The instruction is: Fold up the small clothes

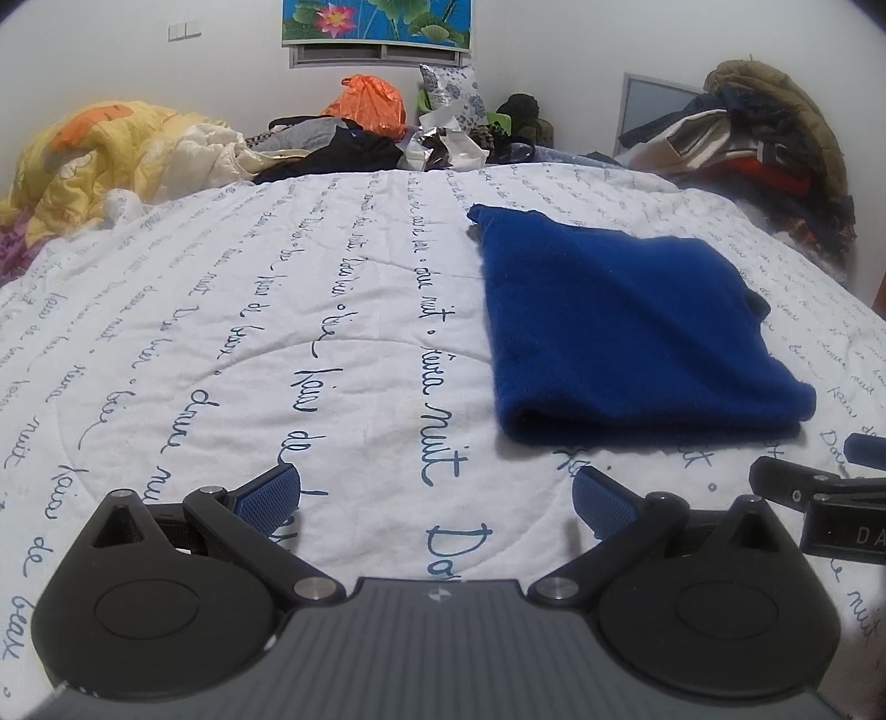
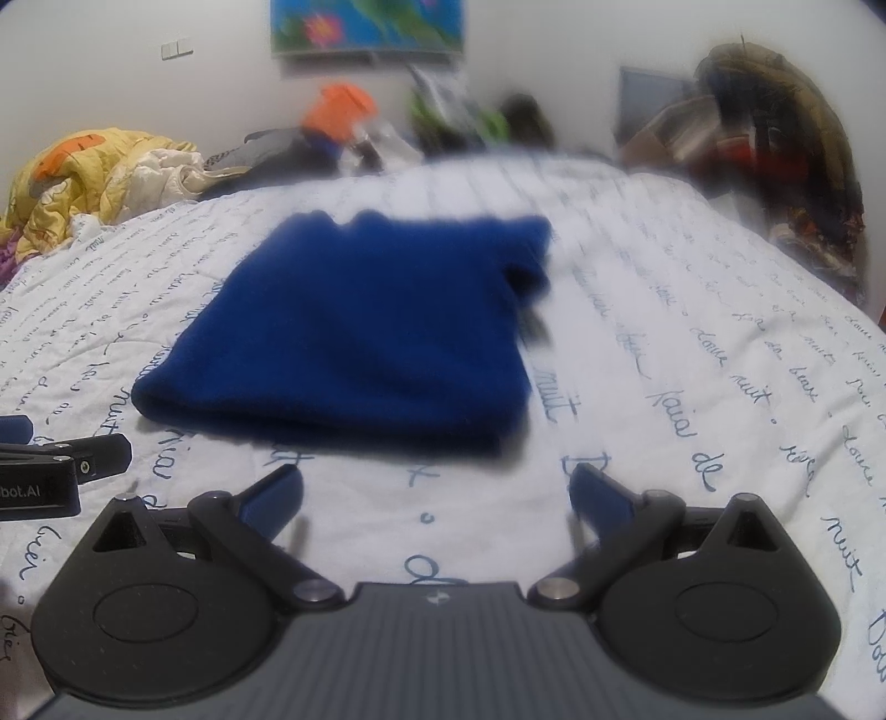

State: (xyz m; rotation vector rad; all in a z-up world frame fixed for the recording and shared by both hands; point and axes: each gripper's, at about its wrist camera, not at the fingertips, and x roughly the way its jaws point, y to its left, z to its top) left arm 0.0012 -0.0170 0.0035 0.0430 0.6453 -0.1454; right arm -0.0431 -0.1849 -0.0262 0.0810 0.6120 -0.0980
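A blue fleece garment (image 1: 626,327) lies folded flat on the white bedspread (image 1: 249,343) with dark script. In the left wrist view it is ahead and to the right of my left gripper (image 1: 437,495), which is open and empty just above the bedspread. In the right wrist view the garment (image 2: 360,338) is straight ahead, slightly left, its rounded folded edge nearest my right gripper (image 2: 437,493), which is open and empty. That view is blurred. Each gripper shows at the edge of the other's view: the right one (image 1: 819,493), the left one (image 2: 55,465).
At the head of the bed lie a yellow quilt (image 1: 105,149), an orange bag (image 1: 371,105) and a heap of dark clothes (image 1: 343,152). More clothes are piled at the right (image 1: 769,144). A flower picture (image 1: 376,19) hangs on the wall.
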